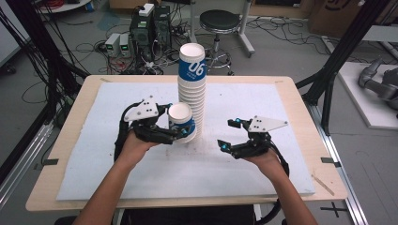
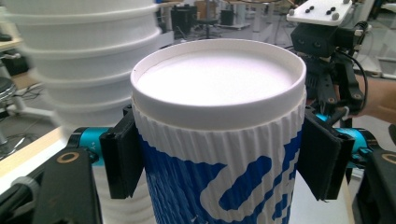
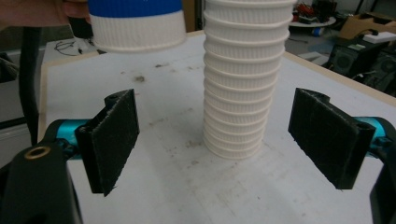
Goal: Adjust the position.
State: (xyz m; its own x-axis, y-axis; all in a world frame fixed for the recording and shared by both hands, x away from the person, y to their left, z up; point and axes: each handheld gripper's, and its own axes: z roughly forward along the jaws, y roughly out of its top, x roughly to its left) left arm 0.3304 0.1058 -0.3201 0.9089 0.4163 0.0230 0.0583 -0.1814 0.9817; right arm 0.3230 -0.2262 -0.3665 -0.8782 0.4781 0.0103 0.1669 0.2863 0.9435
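One white-padded table amid floor cables, left jaws around cup, right jaws wide, empty.

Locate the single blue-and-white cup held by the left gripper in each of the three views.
High view: the held cup sits left of centre, upside down, clamped in the left gripper, just left of the cup stack.
Left gripper view: it sits at the centre, between the two black pads, base up.
Right gripper view: top left, lifted off the table.
Shared landmark: the tall cup stack, seen in all three views.
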